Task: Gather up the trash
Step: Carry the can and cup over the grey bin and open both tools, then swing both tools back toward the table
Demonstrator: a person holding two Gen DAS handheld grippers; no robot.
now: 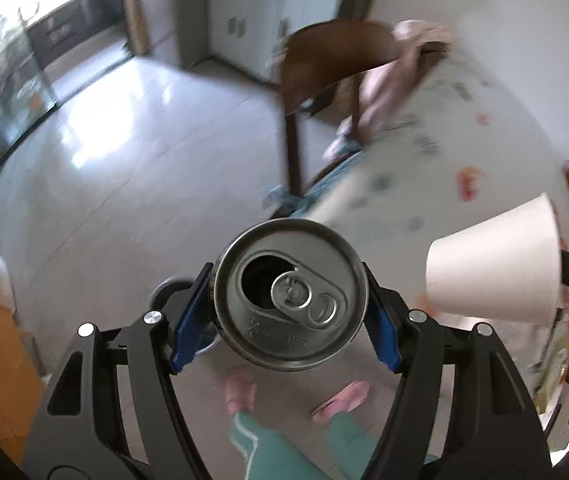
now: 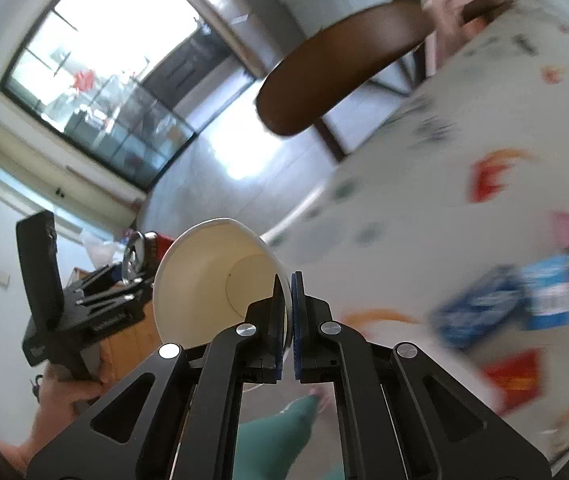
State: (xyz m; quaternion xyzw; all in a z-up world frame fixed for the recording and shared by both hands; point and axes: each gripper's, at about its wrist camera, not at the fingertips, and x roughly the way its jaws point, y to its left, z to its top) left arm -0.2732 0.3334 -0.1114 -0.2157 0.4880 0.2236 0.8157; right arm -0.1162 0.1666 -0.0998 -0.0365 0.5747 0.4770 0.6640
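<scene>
Two pieces of trash are already in my tongs, the open can (image 1: pixel 290 294) gripped by my left gripper (image 1: pixel 284 312) and the paper cup (image 2: pixel 216 280) pinched at its rim by my right gripper (image 2: pixel 289 312), both above open floor (image 1: pixel 124 168) off the table's edge (image 2: pixel 424 200), where packets (image 2: pixel 504 304) seemingly remain.

The can (image 1: pixel 290 294) sits between the fingers of the left hand-held gripper (image 1: pixel 288 312), its top toward the camera. To that gripper's right hangs the paper cup (image 1: pixel 492 266), carried by the right hand-held gripper (image 2: pixel 289 320), whose fingers pinch the cup's wall, one inside and one outside. Below both lies the floor (image 1: pixel 124 184), with the person's feet (image 1: pixel 240 390) under the can. The desk (image 1: pixel 424 168) lies ahead and to the right, a chair (image 1: pixel 324 64) at its far edge. Packets (image 2: pixel 504 304) lie on the desk right of the right hand-held gripper.
</scene>
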